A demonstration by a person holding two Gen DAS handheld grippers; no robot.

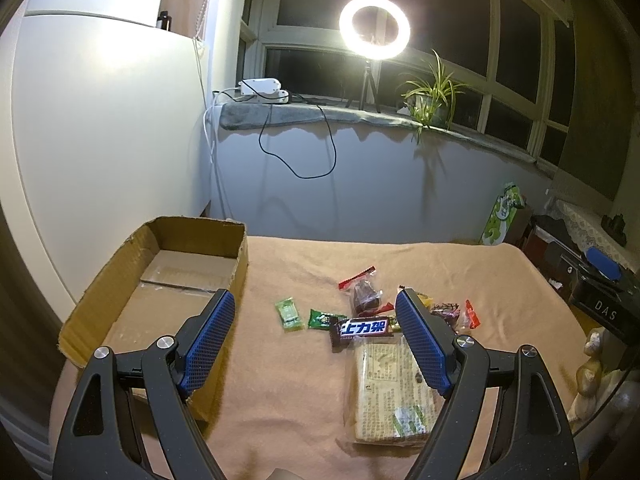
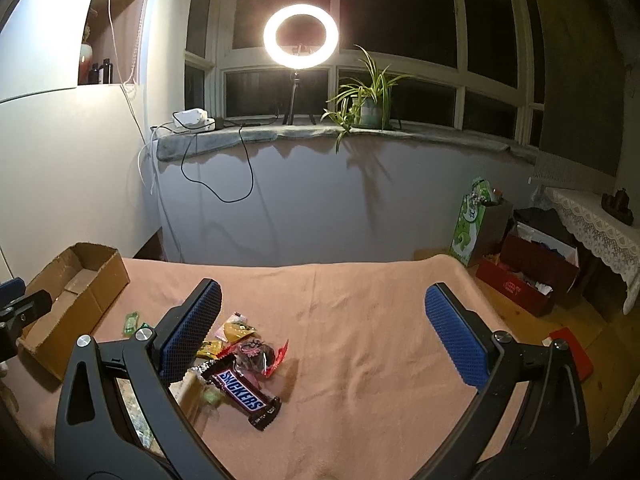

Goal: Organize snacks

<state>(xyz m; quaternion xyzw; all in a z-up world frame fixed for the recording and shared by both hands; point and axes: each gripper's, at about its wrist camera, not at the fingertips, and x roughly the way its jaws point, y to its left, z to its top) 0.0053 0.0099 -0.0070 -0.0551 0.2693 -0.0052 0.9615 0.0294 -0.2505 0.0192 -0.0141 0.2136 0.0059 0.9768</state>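
Both grippers are just hanging over the table with nothing in them. Left gripper (image 1: 315, 320) has its blue, dimple-textured pads spread wide, and the right gripper (image 2: 324, 308) is spread the same way, jaws released, black plastic arms framing each view.

Nearest to the left one, at about 5 o'clock from its centre, lies a flat rectangular biscuit pack (image 1: 390, 392) in clear crinkly film, partly covered by the right-hand pad (image 1: 420, 344). Just past it, touching its far edge, sits the Snickers bar (image 1: 362, 330), glossy brown wrapper. At 9 o'clock from the bar are a dark green candy (image 1: 322, 319) and a lighter green sachet (image 1: 289, 314), close together. At 12 o'clock is a clear bag with something dark inside (image 1: 365, 292) and a red-trimmed top, and at 3 o'clock a small see-through packet with red ends (image 1: 452, 312).

Everything sits on a soft peach cloth (image 1: 280, 380) with light wrinkles. The open cardboard box (image 1: 240, 264), rough torn rim, looks empty, over at 10 o'clock, its near corner hidden behind the left pad.

Farther back: grey fuzzy windowsill (image 2: 280, 136), ring light (image 2: 301, 36) on a tripod, spider plant (image 2: 368, 100), loose black cable.
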